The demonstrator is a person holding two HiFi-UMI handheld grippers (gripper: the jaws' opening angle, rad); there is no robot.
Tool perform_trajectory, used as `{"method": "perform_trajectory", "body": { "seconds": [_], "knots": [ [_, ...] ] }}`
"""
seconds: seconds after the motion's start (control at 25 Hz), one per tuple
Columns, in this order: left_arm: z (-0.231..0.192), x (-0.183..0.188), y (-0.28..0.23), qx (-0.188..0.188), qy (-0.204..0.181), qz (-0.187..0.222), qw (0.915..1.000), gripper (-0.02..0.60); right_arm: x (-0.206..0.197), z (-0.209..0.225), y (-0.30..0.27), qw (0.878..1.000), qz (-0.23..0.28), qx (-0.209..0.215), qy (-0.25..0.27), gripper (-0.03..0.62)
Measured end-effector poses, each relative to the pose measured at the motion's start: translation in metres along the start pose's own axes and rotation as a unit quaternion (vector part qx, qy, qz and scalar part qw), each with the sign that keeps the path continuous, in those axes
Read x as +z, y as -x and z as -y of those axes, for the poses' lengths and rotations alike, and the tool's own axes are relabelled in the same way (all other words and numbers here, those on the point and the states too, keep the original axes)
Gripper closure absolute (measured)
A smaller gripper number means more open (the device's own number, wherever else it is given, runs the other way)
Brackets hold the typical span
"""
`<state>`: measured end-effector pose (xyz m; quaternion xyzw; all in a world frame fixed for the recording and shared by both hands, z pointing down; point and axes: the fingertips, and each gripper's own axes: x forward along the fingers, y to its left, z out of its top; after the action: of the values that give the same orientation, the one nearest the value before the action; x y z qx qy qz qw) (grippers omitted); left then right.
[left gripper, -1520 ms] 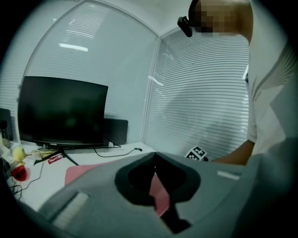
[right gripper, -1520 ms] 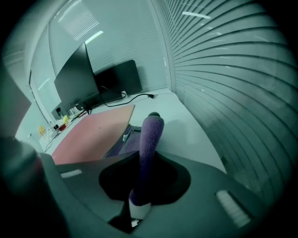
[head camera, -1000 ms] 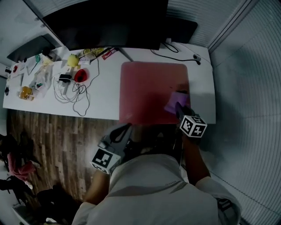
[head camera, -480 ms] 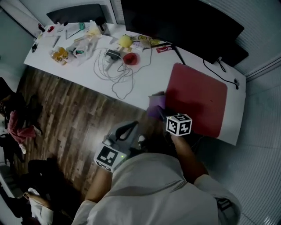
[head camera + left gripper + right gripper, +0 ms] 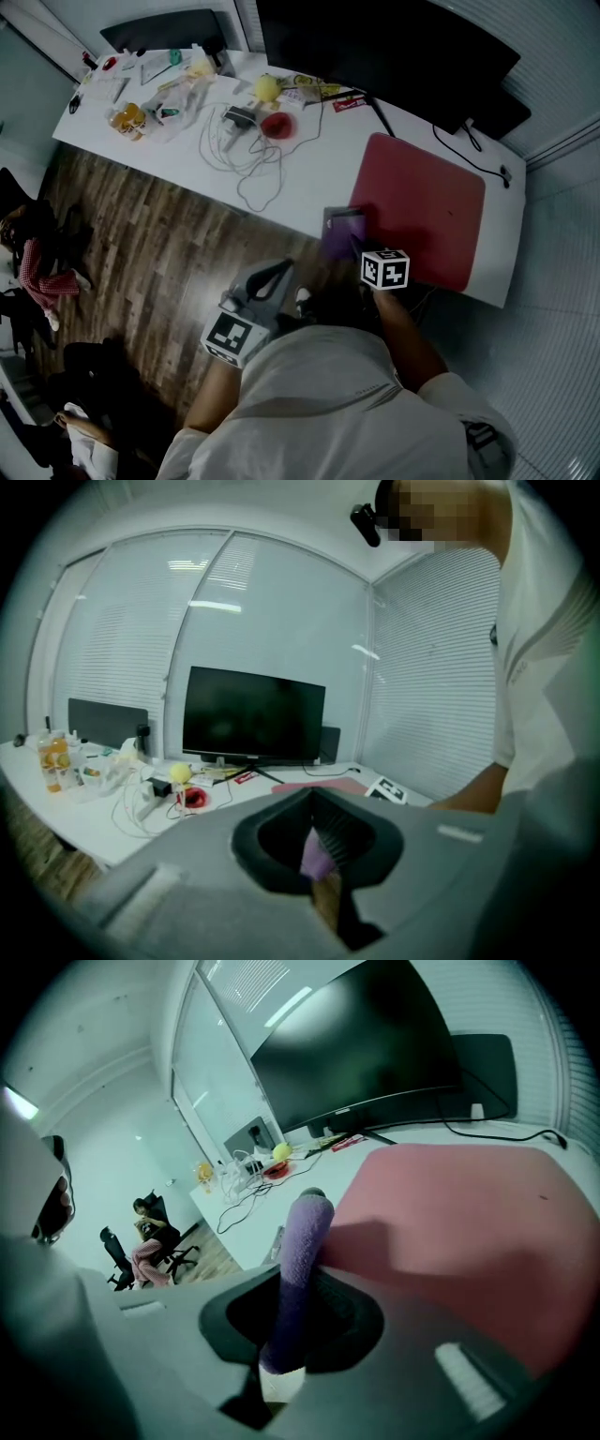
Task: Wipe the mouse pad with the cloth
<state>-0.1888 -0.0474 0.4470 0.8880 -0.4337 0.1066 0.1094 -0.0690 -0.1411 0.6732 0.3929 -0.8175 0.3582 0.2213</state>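
Purple cloth [image 5: 342, 232] clamped in right tool [image 5: 355, 247], at left near corner of red mouse pad [image 5: 422, 211] on white counter [image 5: 309, 183]. Left tool [image 5: 275, 274] jaws together, empty, held low over wood floor [image 5: 159, 272], off counter. Black monitor [image 5: 394, 47] behind pad.

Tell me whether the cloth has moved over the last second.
Yes. The cloth went leftward across the mouse pad, from its right side to its left edge.

Purple cloth [image 5: 342, 234], red mouse pad [image 5: 422, 211], seemingly white desk [image 5: 314, 173].
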Motion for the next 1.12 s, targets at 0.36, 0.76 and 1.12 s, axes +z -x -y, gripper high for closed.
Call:
{"method": "perform_trajectory", "body": {
  "seconds": [0.36,0.76,1.12],
  "knots": [
    [0.098,0.027,-0.096,-0.096,-0.022,0.000,0.9952,0.578,-0.027,0.123,0.098,0.995,0.019,-0.072,-0.064,0.545],
    [0.225,0.046,-0.207,-0.195,-0.037,0.002,0.9801,0.579,-0.080,0.268,0.229,0.980,0.022,-0.161,-0.113,0.545],
    [0.285,0.056,-0.242,-0.239,-0.051,0.002,0.9697,0.580,-0.114,0.339,0.315,0.962,0.034,-0.231,-0.143,0.545]
  ]
}}
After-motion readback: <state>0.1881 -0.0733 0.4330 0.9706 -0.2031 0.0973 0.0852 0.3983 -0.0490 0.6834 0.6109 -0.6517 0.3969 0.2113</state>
